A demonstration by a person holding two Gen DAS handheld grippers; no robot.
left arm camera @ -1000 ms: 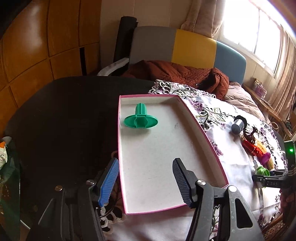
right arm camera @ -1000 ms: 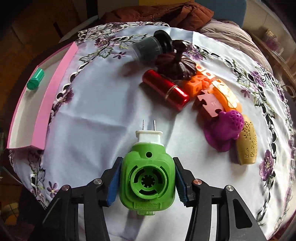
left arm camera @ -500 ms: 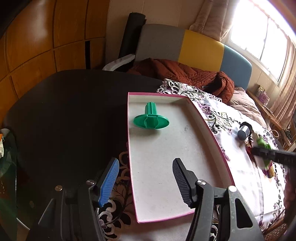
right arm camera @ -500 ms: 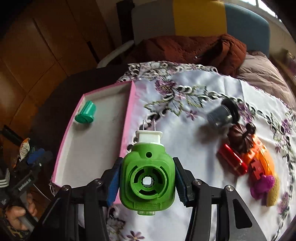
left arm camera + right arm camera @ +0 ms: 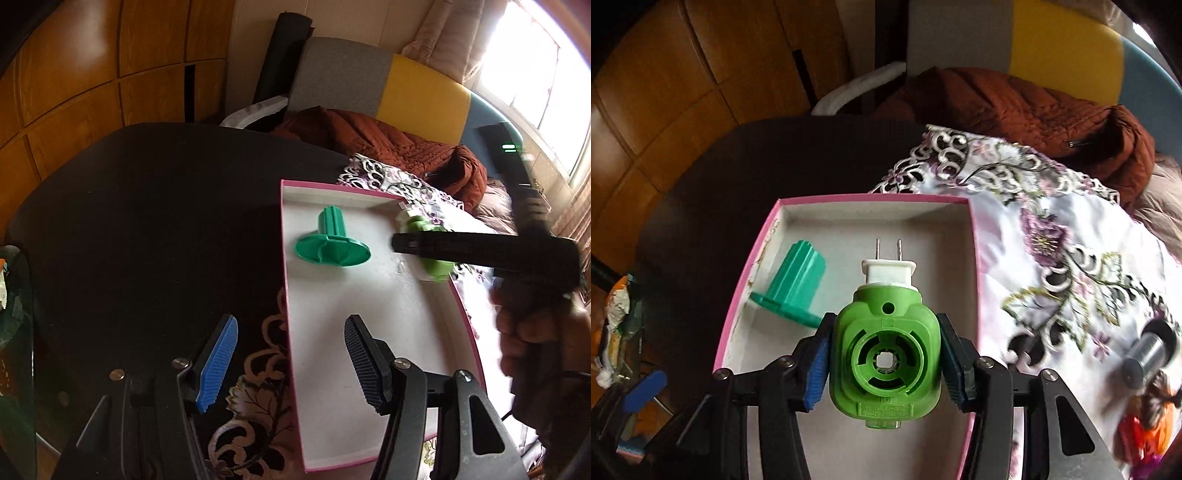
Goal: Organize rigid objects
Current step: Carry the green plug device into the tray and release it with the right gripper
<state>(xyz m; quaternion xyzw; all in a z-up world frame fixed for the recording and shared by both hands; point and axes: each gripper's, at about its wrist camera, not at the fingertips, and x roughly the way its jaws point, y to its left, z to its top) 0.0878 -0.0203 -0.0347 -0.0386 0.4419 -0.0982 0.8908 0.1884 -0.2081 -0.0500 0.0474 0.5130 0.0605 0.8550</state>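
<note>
- Green plug-in device (image 5: 884,358) sits clamped between the two pads of the right tongs (image 5: 884,363), its white plug end and two metal prongs pointing away from the camera.
- In the right wrist view the device hangs over the pink-rimmed tray (image 5: 973,258); whether it touches the tray floor cannot be told.
- In the left wrist view the same device (image 5: 434,267) shows blurred at the tray's right side, partly behind the black body of the right tongs (image 5: 424,243), with a person's hand (image 5: 535,332) gripping the handle at the right edge.
- Left tongs (image 5: 288,360) stand open with nothing between the pads; the blue pad is over the dark tabletop (image 5: 147,221) and the dark pad is over the tray (image 5: 286,295).
- A teal flanged piece (image 5: 330,245) stands on its wide base inside the tray, near the far left corner; in the right wrist view it (image 5: 796,280) is just left of the held device.
- The tray lies partly on the dark tabletop and partly on an embroidered floral cloth (image 5: 1052,240).
- On that cloth, well right of the tray, lie a grey cylinder (image 5: 1148,354) and, near it, blurred orange and dark toys (image 5: 1145,424).
- Behind the tabletop are a rust-brown quilted jacket (image 5: 1034,103) and a grey, yellow and blue seat back (image 5: 388,85).
</note>
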